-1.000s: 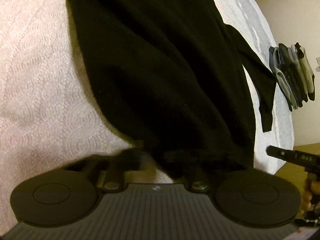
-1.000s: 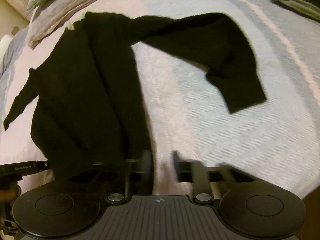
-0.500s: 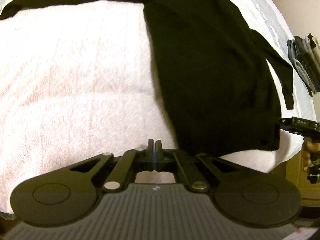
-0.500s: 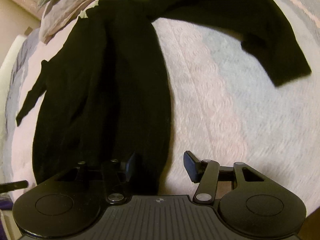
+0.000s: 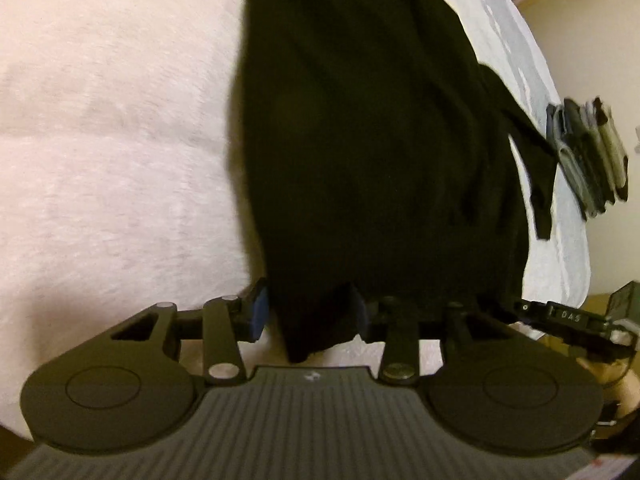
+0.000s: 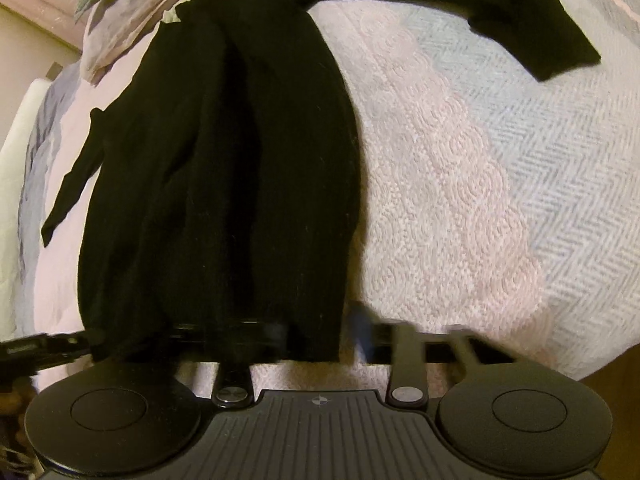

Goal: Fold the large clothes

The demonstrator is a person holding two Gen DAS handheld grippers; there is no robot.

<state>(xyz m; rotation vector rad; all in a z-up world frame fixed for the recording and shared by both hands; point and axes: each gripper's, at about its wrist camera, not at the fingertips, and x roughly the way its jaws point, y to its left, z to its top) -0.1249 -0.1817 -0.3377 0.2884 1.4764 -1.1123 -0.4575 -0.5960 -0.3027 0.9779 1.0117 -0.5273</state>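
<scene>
**Both grippers now at the sweater's hem**

Half a second ago my left gripper [image 5: 306, 314] was pressed shut beside the black sweater [image 5: 372, 140]; it has since slid over, and its fingers [image 5: 256, 312] are spread with a hem corner hanging between them. My right gripper [image 6: 320, 334] stays spread, the opposite hem corner between its fingers. The sweater stretches ahead of both across the bed [image 6: 480, 184], one sleeve [image 6: 520, 12] flung right.

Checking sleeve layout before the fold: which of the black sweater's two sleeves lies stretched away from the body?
The sleeve at the top right of the right wrist view, spread across the bedspread. The other sleeve lies close along the sweater.
</scene>
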